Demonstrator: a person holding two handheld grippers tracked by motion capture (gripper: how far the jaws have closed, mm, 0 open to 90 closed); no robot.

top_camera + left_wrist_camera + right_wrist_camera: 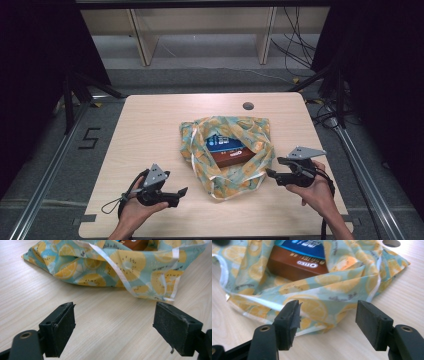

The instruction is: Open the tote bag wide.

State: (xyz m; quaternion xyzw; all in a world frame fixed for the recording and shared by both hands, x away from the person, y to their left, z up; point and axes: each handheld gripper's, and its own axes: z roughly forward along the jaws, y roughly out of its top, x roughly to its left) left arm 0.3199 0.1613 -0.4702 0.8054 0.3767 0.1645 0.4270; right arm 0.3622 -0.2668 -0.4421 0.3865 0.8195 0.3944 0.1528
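Observation:
A cloth bag [250, 131] printed with lemon and kiwi slices lies open in the middle of the wooden table [150, 130]. Inside it lie a brown box [232, 156] and a blue box [222, 142]; the brown box [294, 265] is also in the right gripper view. My left gripper [182, 192] is near the front left, a short way from the bag, open with bare table between its jaws [113, 325]. My right gripper [270, 173] sits at the bag's right edge, open [328, 320], with the cloth just ahead of its pads and not pinched.
White ribbon handles [117, 272] trail from the bag's front edge. A round cable hole [248, 106] sits in the table behind the bag. Black curtains flank both sides, and a wooden shelf frame [145, 45] stands on the floor beyond.

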